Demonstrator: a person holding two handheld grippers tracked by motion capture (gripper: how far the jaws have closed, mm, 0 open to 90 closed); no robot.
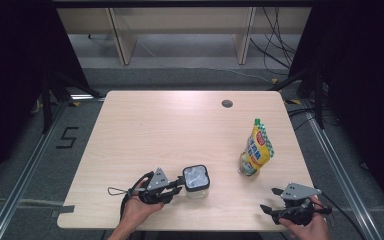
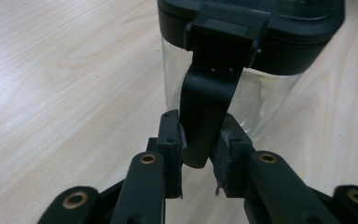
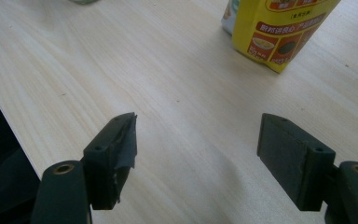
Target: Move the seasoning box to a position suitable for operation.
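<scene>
The jar [image 1: 197, 181] is clear, square in plan with rounded corners, and stands upright near the front edge of the tabletop, a little left of its middle. Its black lid [image 2: 256, 28] is on, with a see-through centre panel. A black latch [image 2: 205, 107] hangs down the jar's side from the lid's rim, swung loose, its lower end pinched from both sides. In the left gripper view the glass wall below the lid shows faint smears. What is inside cannot be told.
</scene>
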